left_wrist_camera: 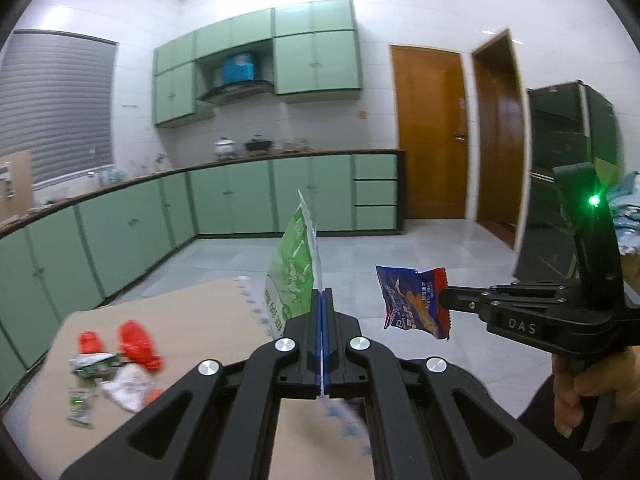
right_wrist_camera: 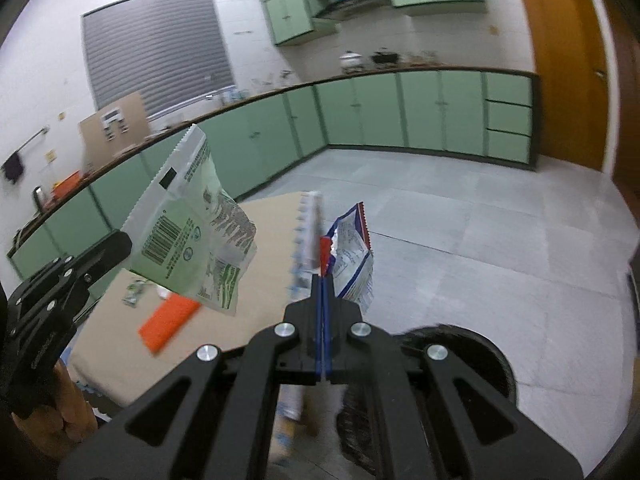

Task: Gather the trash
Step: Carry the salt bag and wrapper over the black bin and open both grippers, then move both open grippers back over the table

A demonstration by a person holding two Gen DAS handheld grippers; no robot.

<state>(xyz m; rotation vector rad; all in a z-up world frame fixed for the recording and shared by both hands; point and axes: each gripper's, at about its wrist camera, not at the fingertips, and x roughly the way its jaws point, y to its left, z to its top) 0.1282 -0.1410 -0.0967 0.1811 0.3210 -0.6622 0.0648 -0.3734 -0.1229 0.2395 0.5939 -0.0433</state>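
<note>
My left gripper [left_wrist_camera: 322,294] is shut on a green and white snack wrapper [left_wrist_camera: 294,268], held up in the air above the brown table [left_wrist_camera: 200,312]. The same wrapper [right_wrist_camera: 192,228] hangs from the left gripper [right_wrist_camera: 120,242] in the right wrist view. My right gripper [right_wrist_camera: 324,280] is shut on a blue and red snack wrapper [right_wrist_camera: 352,256], held beyond the table's right edge. That wrapper [left_wrist_camera: 412,300] and the right gripper [left_wrist_camera: 444,300] show at the right of the left wrist view.
More trash lies on the table at the left: red wrappers [left_wrist_camera: 136,340], a green wrapper [left_wrist_camera: 96,364], white paper [left_wrist_camera: 128,388]. An orange wrapper [right_wrist_camera: 168,320] lies on the table [right_wrist_camera: 264,264]. A dark round bin [right_wrist_camera: 460,344] stands below the right gripper. Green cabinets [left_wrist_camera: 232,196] line the walls.
</note>
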